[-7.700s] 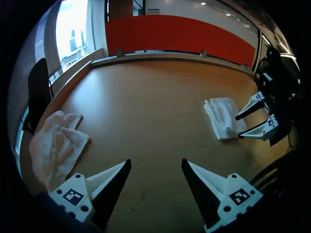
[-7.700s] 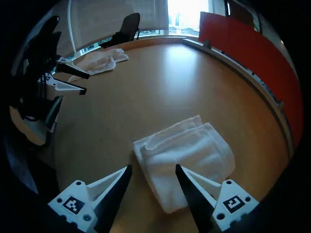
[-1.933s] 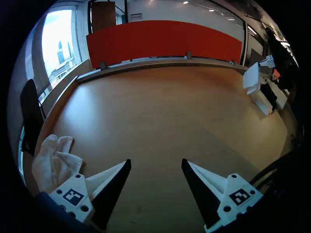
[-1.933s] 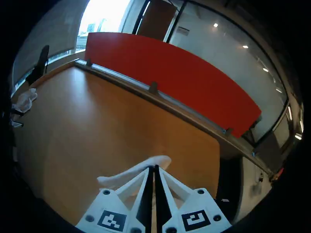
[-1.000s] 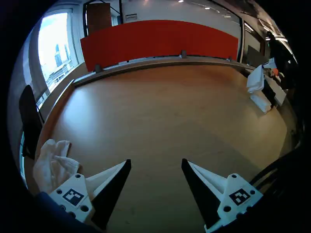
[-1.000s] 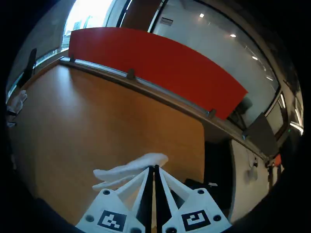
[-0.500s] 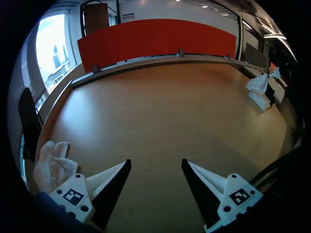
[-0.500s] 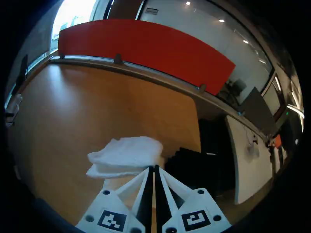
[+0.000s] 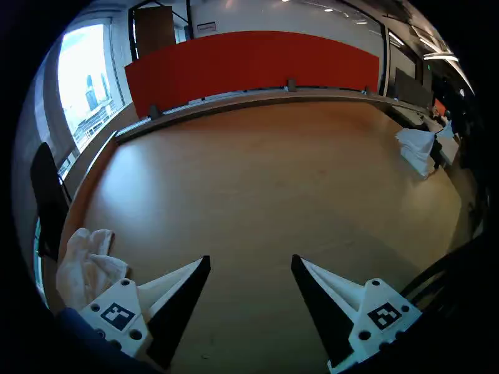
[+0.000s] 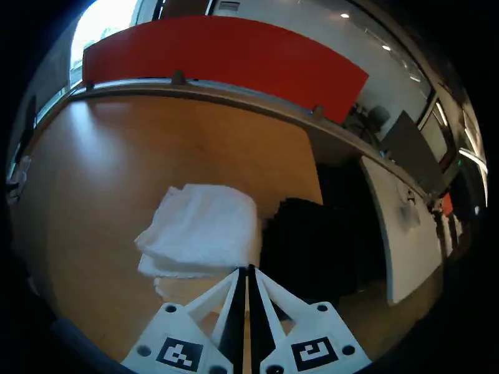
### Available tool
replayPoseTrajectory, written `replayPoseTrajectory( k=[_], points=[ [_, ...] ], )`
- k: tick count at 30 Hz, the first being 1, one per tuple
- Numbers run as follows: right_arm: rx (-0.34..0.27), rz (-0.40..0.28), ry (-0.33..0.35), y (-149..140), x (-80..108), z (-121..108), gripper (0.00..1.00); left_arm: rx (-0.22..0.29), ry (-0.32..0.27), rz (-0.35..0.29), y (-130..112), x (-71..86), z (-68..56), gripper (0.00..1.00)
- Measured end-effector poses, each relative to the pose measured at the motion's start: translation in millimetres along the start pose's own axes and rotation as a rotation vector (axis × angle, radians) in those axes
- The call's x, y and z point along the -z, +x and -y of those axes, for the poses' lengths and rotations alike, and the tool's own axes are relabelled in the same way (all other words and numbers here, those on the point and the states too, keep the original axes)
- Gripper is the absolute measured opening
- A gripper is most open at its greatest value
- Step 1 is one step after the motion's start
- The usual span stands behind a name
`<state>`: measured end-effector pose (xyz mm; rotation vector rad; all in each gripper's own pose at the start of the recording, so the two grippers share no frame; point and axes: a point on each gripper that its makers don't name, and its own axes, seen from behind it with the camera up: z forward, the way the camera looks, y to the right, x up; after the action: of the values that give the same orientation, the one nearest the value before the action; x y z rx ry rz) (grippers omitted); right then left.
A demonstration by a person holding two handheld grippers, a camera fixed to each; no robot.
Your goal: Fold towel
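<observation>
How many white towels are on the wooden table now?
3: one crumpled towel beside the left gripper; two folded, stacked at the table edge, top towel on lower towel. More may be hidden.

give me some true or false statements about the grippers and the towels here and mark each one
1. The left gripper has its fingers spread open. True.
2. The right gripper is wide open. False: its fingers are closed together.
3. A crumpled towel lies on the table close beside the left gripper. True.
4. The partition along the far side of the table is blue. False: it is red.
5. The folded towel lies in the middle of the table. False: it sits close to the table's edge, just ahead of the right gripper.
</observation>
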<state>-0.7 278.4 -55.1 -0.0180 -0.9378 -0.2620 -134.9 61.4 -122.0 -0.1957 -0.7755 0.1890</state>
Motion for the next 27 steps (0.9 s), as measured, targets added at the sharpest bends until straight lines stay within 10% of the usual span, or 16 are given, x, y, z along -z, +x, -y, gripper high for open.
replayPoseTrajectory(
  k=[27],
  points=[
    [-0.108,0.140,-0.031,-75,-25.4,-10,0.02,-0.022,0.019,0.018,-3,4.1,4.3,0.96]
  ],
)
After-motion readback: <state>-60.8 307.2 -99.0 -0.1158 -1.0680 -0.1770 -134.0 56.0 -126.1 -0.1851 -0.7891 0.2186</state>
